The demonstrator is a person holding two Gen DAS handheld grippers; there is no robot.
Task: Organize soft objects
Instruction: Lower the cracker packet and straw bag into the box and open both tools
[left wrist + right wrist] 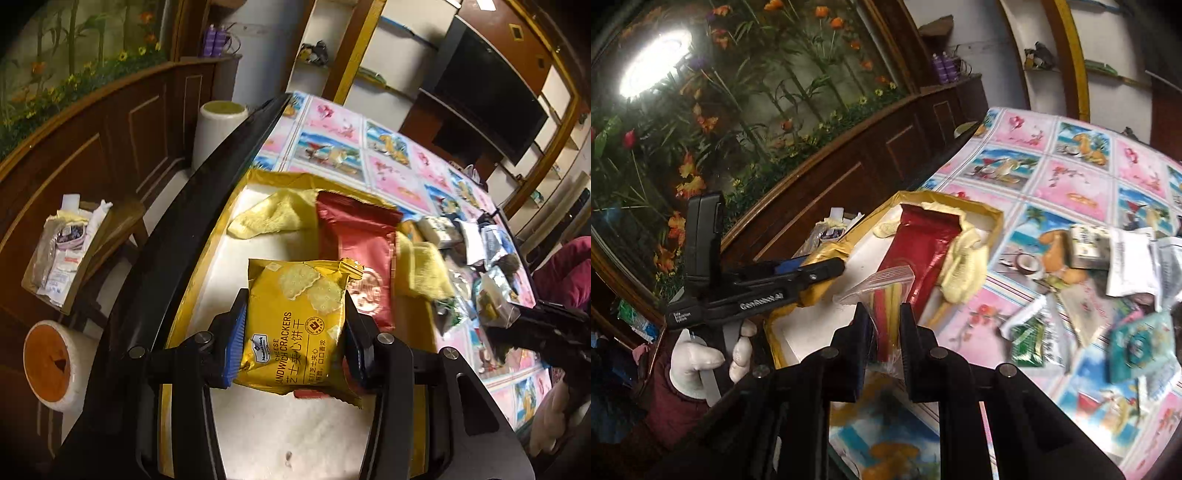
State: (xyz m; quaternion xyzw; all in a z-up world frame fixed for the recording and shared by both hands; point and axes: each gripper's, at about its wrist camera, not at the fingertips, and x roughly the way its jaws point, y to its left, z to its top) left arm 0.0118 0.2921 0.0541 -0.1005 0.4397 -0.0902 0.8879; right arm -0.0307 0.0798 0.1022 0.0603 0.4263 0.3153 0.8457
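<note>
The table [391, 173], under a pink and blue picture cloth, carries a gold-rimmed box [207, 280] at its nine o'clock edge. Inside, a red packet [354, 236] lies between yellow cloths [273, 218]. The left gripper [295, 343] clamps a yellow cracker packet [295, 325] above the box. The right gripper [884, 328], nearly closed, pinches a clear bag of coloured sticks [886, 295] at the box's four o'clock side

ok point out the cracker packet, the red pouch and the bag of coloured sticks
cracker packet [295, 325], left wrist view, printed front
red pouch [354, 236], left wrist view, upper face
bag of coloured sticks [886, 306], right wrist view, sticks inside
</note>
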